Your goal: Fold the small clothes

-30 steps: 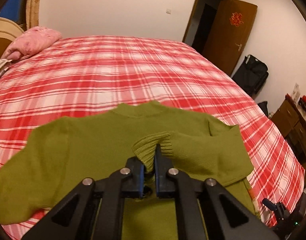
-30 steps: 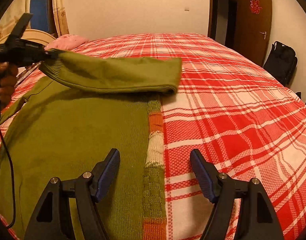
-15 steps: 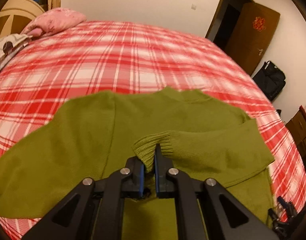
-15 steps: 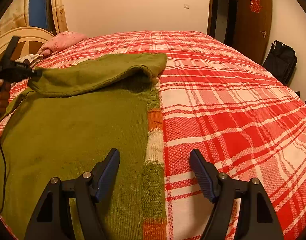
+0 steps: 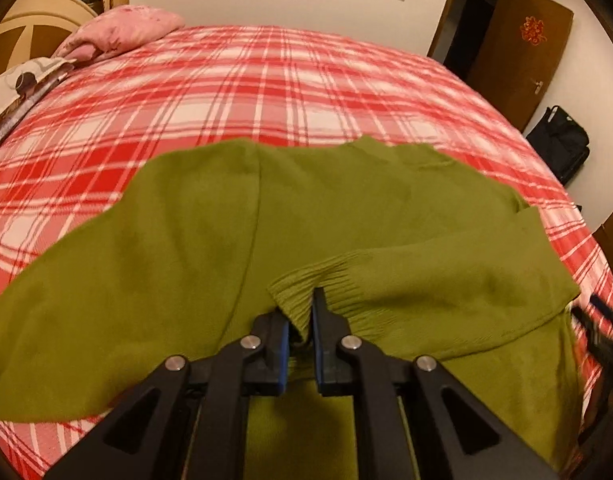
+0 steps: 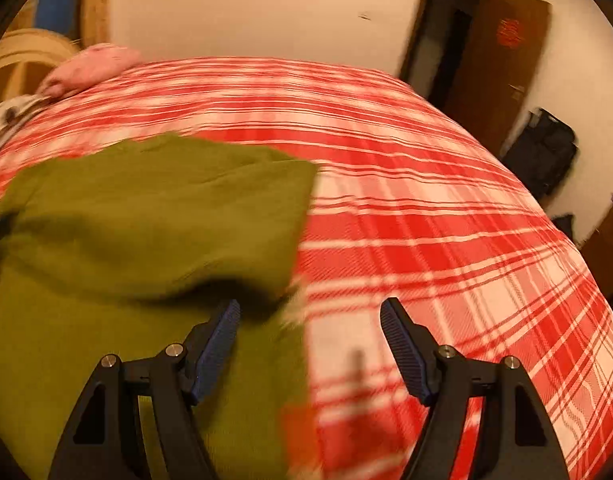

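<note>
Left tongs (image 5: 302, 320) sit at the lower centre of the left wrist view, their jaws just starting to part with the ribbed cuff (image 5: 306, 292) of a sleeve still caught between the two blue-lined pads. That sleeve (image 5: 446, 280) runs from the cuff toward the right of the frame, laid across the body of the olive green sweater (image 5: 166, 260). The sweater is spread flat on the bed (image 5: 266, 92), filling the middle and lower part of the view, with its other sleeve reaching out to the lower left edge and its neckline near the centre, pointing toward the far side of the bed.

Right tongs (image 6: 308, 332) stand spread wide at the bottom of the right wrist view with nothing between the pads. They hover over the sweater's edge, the left pad above green knit and the right pad above the red and white plaid cover. That picture is blurred, so fine detail of the fabric edge cannot be made out; an orange patch shows at the lower centre.

At the upper left of both views a pink pillow (image 5: 118, 36) lies at the head of the bed. A brown door (image 5: 518, 52) and a black bag (image 5: 558, 148) stand at the right. No container is in sight.
</note>
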{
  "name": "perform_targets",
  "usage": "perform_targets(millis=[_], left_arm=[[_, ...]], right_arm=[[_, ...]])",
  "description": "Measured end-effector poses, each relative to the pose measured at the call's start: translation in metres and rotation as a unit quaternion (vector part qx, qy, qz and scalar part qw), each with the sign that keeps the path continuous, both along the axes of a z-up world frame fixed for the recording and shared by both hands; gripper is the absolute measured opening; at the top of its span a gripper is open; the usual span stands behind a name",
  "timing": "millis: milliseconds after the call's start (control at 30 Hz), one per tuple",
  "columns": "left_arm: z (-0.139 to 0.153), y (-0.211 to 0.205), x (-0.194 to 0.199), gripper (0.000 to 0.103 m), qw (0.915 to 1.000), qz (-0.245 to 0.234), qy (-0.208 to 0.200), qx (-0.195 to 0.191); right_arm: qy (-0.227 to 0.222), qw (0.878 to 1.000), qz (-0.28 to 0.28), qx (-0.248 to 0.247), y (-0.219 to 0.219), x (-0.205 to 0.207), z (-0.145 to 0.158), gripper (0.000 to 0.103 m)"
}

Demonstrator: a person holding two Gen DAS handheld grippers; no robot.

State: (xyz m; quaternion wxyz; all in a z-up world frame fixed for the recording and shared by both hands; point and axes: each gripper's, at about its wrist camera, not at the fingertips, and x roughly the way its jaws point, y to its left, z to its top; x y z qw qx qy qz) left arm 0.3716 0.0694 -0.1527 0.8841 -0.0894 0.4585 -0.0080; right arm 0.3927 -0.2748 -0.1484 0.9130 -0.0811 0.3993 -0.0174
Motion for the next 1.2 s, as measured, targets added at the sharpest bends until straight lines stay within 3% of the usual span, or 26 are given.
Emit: perform_targets(millis=[133,267,333,500,567,600,633,767,900,1000,1100,1167,1200], left_arm=[[-0.001,0.01,-0.003,0.025,0.9999,0.011,-0.001,0.001],[0.002,0.023,-0.009,0.033,0.9992,0.024,-0.012,-0.029],[0.001,0.018,-0.016,0.042,0.9993,0.016,-0.014,-0.031],[-0.01,-0.004,-0.019,0.042,0.9998,-0.017,-0.007,-0.006],[-0.011,-0.004,-0.011,0.032,0.9999,-0.013,-0.006,0.003],[-0.011,-0.003,-0.01,0.015,0.9999,-0.01,-0.003,0.005],[-0.009,-0.003,-0.01,0.01,0.9999,-0.013,0.0,0.001],[0.004,-0.006,-0.029,0.008,0.9992,-0.039,0.006,-0.001],[-0.005,-0.004,-0.041,0.009,0.999,-0.041,0.021,0.0],[-0.009,0.001,-0.04,0.016,0.9998,-0.02,0.006,-0.002],[-0.008,0.002,-0.036,0.021,0.9999,-0.01,-0.008,0.003],[-0.004,0.001,-0.037,0.031,0.9998,-0.003,-0.016,0.009],[-0.001,0.001,-0.039,0.046,0.9997,-0.002,-0.023,0.013]], right_arm=[[0.016,0.997,-0.047,0.051,-0.03,0.013,-0.003,0.073],[0.02,0.999,-0.041,0.028,-0.028,0.001,-0.01,0.073],[0.017,0.999,-0.038,0.035,-0.03,-0.007,-0.009,0.073],[-0.012,0.998,-0.027,0.052,-0.027,-0.023,0.001,0.073],[-0.024,0.998,-0.012,0.05,-0.02,-0.028,0.006,0.073],[-0.029,0.998,-0.002,0.048,-0.015,-0.029,0.009,0.073],[-0.035,0.998,0.008,0.044,-0.011,-0.031,0.013,0.073],[-0.053,0.997,0.042,0.033,0.002,-0.034,0.022,0.073],[-0.056,0.996,0.066,0.026,0.018,-0.021,0.026,0.073],[-0.043,0.995,0.084,0.024,0.029,-0.006,0.024,0.073],[-0.023,0.997,0.059,-0.031,0.034,0.014,0.007,0.073],[0.041,0.997,0.038,-0.046,0.025,0.025,-0.012,0.073],[0.053,0.998,0.033,-0.029,0.018,0.025,-0.015,0.073]])
